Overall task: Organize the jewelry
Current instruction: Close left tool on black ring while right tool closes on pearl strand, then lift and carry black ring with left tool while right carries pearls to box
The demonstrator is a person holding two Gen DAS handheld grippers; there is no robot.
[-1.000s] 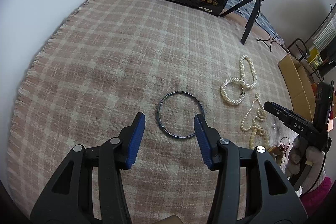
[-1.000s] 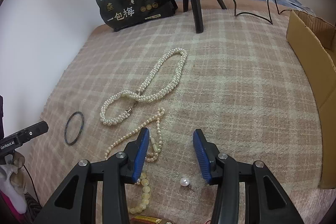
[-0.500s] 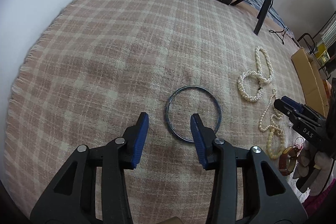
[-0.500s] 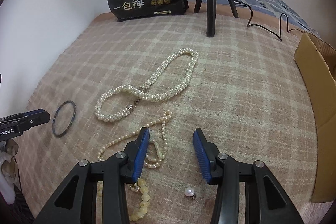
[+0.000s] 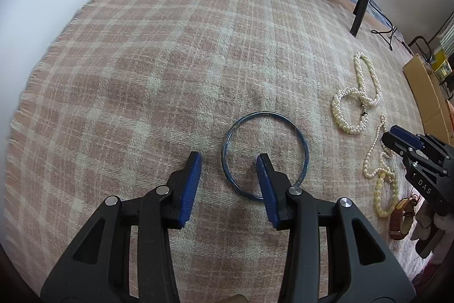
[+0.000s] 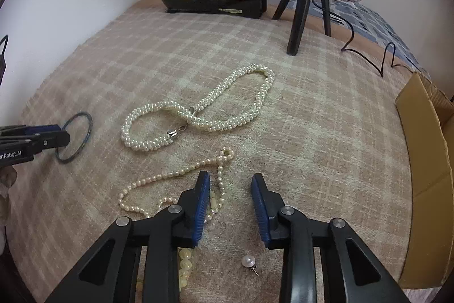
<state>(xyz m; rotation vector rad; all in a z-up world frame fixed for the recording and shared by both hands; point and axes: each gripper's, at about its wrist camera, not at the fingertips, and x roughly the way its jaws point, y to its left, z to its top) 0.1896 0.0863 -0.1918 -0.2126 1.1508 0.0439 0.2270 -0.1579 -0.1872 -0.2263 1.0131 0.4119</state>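
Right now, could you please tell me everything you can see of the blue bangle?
The bangle is a thin, dark blue, closed ring, seemingly metal or glass. It lies flat on the plaid blanket, left of the pearl necklaces. The open left tongs straddle its near-left rim, one finger inside the ring; contact is unclear.

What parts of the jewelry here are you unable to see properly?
- Bangle: its near rim, left wrist view, is behind the left gripper's right finger.
- Thin pearl strand: right wrist view, partly behind the right gripper's left finger.
- Yellow beads: mostly hidden under that gripper.
- Brown item: left wrist view, too distorted to identify.
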